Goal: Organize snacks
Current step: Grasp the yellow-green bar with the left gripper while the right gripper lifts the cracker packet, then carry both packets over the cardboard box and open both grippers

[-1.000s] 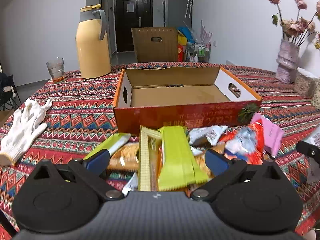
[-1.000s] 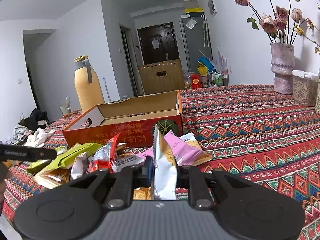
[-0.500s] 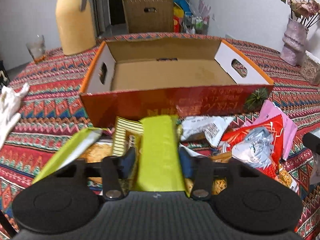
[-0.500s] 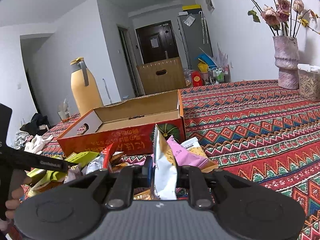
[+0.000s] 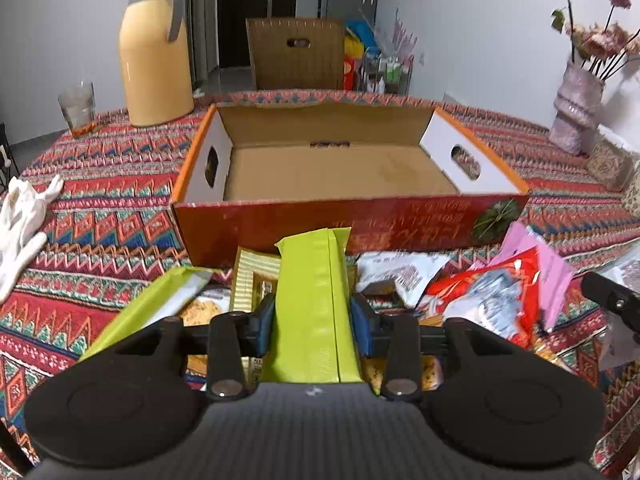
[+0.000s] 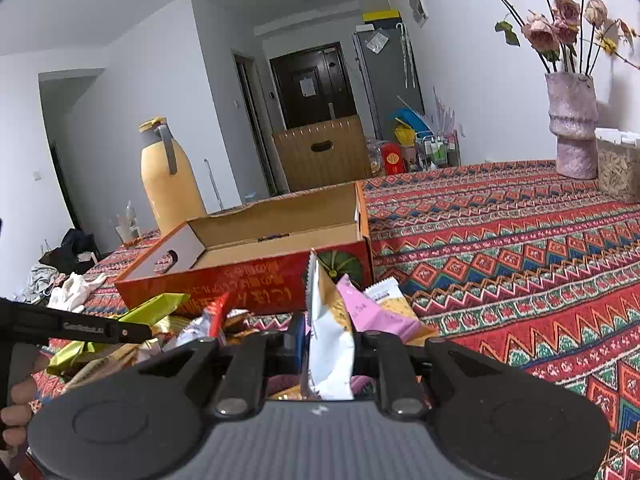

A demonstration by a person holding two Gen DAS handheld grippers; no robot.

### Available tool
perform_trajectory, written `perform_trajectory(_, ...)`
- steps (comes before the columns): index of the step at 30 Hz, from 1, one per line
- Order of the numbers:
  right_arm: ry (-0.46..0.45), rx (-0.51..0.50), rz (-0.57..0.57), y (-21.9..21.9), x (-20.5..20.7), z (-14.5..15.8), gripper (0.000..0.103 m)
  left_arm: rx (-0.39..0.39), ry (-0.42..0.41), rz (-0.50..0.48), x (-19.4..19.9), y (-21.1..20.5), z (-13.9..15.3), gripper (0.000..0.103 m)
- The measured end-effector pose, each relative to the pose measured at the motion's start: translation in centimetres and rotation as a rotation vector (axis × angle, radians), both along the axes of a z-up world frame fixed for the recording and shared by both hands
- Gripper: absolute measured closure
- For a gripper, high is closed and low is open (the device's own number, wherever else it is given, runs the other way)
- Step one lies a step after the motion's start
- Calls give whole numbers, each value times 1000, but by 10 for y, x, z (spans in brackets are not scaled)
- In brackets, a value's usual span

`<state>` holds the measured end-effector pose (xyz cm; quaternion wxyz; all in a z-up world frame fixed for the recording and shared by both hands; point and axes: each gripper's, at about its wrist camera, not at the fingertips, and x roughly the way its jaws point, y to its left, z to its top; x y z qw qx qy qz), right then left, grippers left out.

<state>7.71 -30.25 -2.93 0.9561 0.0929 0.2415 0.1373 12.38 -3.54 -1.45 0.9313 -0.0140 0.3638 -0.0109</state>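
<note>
An open cardboard box [image 5: 336, 220] with an orange-red front wall sits mid-table, its inside bare; the right wrist view shows the same box [image 6: 248, 280]. A heap of snack packets [image 5: 472, 288] lies in front of it. My left gripper [image 5: 314, 320] is shut on a lime-green packet [image 5: 312, 300], which sticks up toward the box. My right gripper [image 6: 330, 340] is shut on a white packet [image 6: 328, 336] held on edge. The pile of packets [image 6: 160, 320] lies left of it, with the left gripper's black body and a hand [image 6: 16, 400] beside it.
A yellow thermos jug [image 5: 154, 52] and a glass [image 5: 78, 108] stand at the back left. White gloves [image 5: 24, 216] lie at the left edge. A vase with dried roses [image 5: 576, 112] and a clear container [image 6: 618, 168] stand on the right. The cloth [image 6: 520, 260] is patterned.
The left gripper went from wide open around the green packet to shut on it, then lifted it a little toward the box. The right gripper kept still with its white packet.
</note>
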Motion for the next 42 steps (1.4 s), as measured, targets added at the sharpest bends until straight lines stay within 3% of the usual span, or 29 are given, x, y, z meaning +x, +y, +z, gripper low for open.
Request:
perform_trajectory(10,-67,-6,23,17,21,30,87,-20,-123,14,-4,5,38,63)
perform_trajectory(24,-75,-35,46,54,105,63,87,-45,-222,52,40,10,72,63)
perform_trajectory(31,-33,-73,46,76,151,59,87,-49,-225,82,78,15,68,63)
perform_trajectory(42,45,-63,27,79,186,21,87,-70,-185,101,112,33,34,63)
